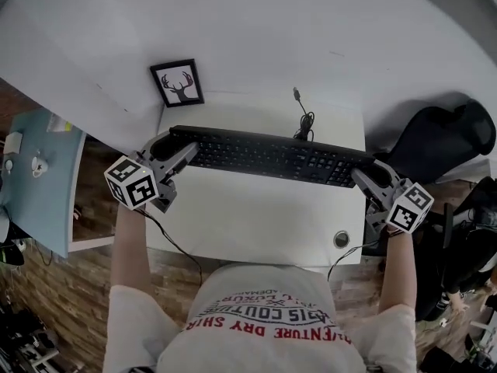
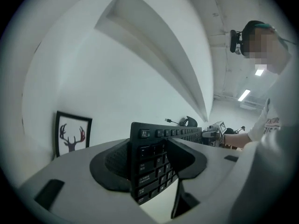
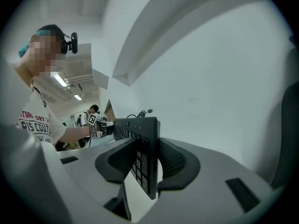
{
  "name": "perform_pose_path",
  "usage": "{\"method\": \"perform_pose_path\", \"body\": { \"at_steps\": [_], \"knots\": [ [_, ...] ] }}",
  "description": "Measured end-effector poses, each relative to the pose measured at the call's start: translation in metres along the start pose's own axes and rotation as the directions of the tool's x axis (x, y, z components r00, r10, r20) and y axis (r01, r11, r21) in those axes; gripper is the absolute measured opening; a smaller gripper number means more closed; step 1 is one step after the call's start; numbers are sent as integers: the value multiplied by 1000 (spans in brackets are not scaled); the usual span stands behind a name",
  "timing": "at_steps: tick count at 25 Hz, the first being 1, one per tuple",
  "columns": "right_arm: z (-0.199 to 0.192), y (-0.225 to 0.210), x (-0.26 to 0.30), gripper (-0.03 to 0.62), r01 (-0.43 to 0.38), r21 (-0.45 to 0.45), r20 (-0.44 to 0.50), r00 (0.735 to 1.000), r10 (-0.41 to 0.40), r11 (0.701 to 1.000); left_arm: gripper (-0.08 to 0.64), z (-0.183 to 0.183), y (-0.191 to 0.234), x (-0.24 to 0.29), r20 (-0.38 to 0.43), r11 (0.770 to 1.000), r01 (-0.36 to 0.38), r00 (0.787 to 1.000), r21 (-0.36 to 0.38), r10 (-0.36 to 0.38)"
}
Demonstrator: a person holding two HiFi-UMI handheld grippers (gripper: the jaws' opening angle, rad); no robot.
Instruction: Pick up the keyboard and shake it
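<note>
keyboard (image 1: 272,155): black, held over centre of white desk (image 1: 256,224), runs 9 to 3 o'clock, keys toward the person (image 1: 264,317)
left gripper (image 1: 177,148): clamped on keyboard's 9 o'clock end, jaws pressed on both faces
right gripper (image 1: 365,173): clamped on its 3 o'clock end
cable (image 1: 304,119): coiled on desk, 12 o'clock of keyboard
deer picture (image 1: 177,82): 11 o'clock, leans on wall (image 1: 311,22)
chair (image 1: 443,138): black, 3 o'clock, beside desk

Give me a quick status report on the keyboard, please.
Left gripper and right gripper shut on keyboard, one each end. Keyboard up off the desk. Cable trails behind it, deer picture behind left end.
</note>
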State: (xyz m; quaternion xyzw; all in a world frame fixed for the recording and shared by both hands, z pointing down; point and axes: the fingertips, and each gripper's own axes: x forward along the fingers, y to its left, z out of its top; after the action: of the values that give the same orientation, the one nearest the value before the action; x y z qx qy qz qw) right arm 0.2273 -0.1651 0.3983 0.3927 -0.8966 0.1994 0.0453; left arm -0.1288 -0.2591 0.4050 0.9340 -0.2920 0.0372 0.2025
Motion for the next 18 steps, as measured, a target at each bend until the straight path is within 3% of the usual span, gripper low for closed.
{"method": "perform_pose_path", "body": {
  "at_steps": [4,7,13,18],
  "knots": [
    [62,30,-15,158,30,-163,103,995,-13,986,239,52,-17,-14,99,997,34,994,64,-40],
    [101,55,-25,158,59,-282,181,983,-7,958,239,89,-29,-28,186,991,48,980,123,-70],
    [156,110,-46,158,137,-491,323,946,34,860,239,147,-49,-56,364,964,77,916,255,-169],
    [172,137,-59,158,193,-601,381,922,66,776,239,173,-68,-78,436,930,61,871,363,-228]
  ]
}}
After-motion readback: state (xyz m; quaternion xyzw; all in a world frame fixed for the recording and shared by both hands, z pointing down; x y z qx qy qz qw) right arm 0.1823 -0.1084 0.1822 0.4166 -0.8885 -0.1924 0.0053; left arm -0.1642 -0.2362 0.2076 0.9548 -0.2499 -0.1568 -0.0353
